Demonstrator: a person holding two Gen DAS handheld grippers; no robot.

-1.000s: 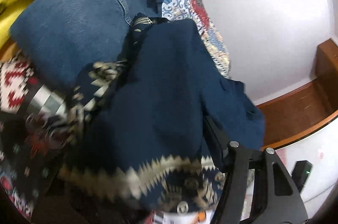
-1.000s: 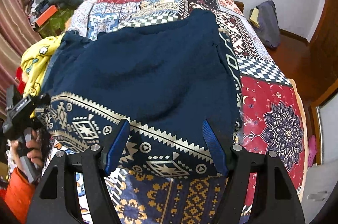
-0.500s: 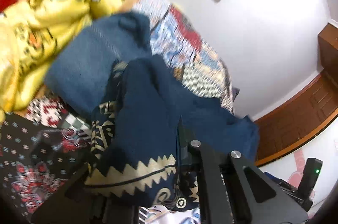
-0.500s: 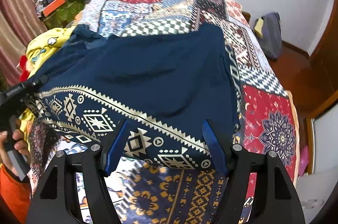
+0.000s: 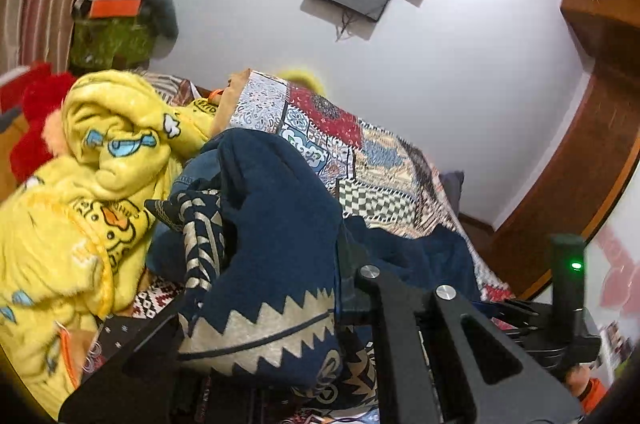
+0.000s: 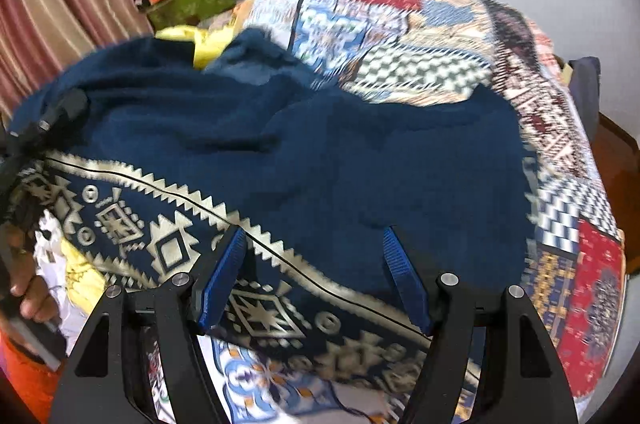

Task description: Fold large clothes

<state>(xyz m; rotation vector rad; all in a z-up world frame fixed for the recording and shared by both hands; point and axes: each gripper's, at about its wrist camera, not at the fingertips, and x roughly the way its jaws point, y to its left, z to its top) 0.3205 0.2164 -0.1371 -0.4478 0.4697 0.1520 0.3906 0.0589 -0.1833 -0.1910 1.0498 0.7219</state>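
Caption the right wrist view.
Open right claw over a navy patterned garment spread on the patchwork bedspread.

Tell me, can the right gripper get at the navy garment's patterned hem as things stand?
Probably yes: the right gripper is open, its fingers straddling the patterned hem of the navy garment, nothing between.

Garment (image 6: 320,152): dark navy body; hem band of cream zigzag teeth over cream geometric motifs (diamonds, circles, stars), lower left of the right wrist view.
Bedspread (image 6: 440,36): patchwork of red, blue, white and beige panels, with black-and-white checks and a blue-and-white zigzag block at right.
Fleece blanket (image 5: 80,192), left of the left wrist view: bright yellow, printed with blue fish and orange-billed ducks.
Curtain (image 6: 60,4), upper left: pink-brown with pale vertical stripes.
Right gripper (image 6: 312,280): black frame, blue finger pads (image 6: 222,284).
Left gripper (image 5: 260,324): black.
Wall (image 5: 460,72): plain white.
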